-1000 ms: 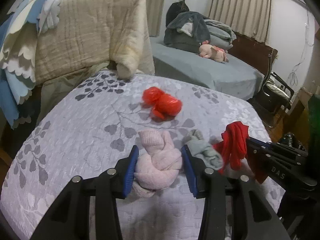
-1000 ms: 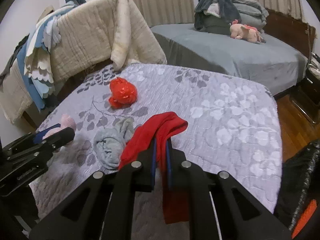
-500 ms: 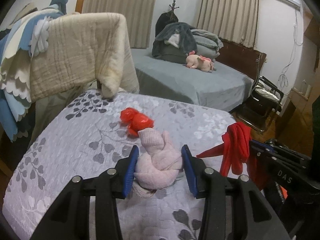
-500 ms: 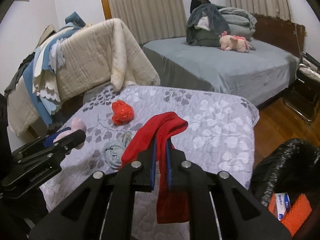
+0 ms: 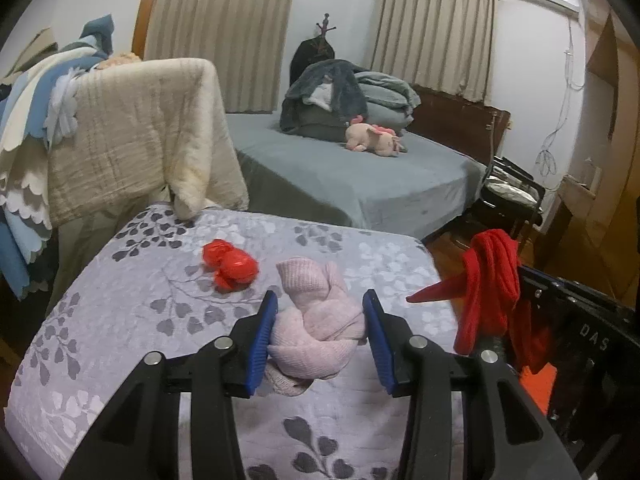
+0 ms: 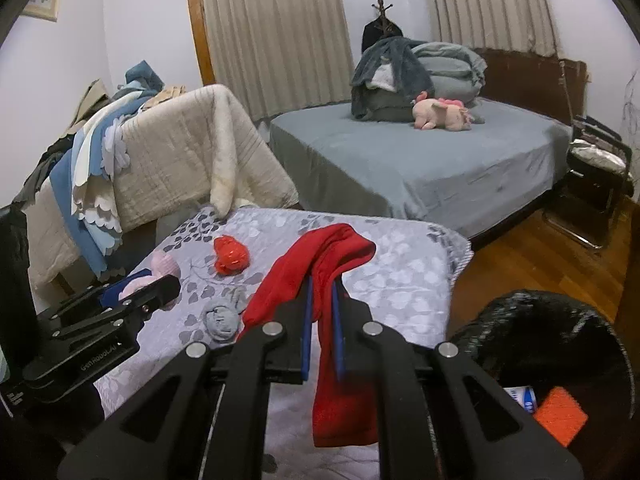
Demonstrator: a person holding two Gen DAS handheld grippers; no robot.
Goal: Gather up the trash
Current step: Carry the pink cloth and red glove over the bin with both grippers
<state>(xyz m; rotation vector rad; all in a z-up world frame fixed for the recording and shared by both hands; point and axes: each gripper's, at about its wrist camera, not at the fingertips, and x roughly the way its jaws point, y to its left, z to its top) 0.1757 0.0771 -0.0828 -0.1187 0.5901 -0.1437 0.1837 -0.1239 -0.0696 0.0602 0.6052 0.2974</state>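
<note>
STEP: carry | left tongs (image 5: 318, 330) clamp pink knotted sock (image 5: 316, 320); right tongs (image 6: 320, 320) pinch red cloth (image 6: 320, 264) | NEXT: likely drop both into black bin (image 6: 560, 320) off the quilted bed's (image 6: 400, 280) right edge

Grey bed (image 6: 420, 168), pink plush toy (image 6: 440, 114), beige curtains (image 6: 276, 28), folding chair (image 5: 512, 196)

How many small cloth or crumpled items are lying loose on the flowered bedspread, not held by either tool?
2: a red crumpled bundle toward the far left side of the bedspread, and a grey balled cloth nearer the camera, beside the hanging red cloth. Others may be hidden behind the tools.
</note>
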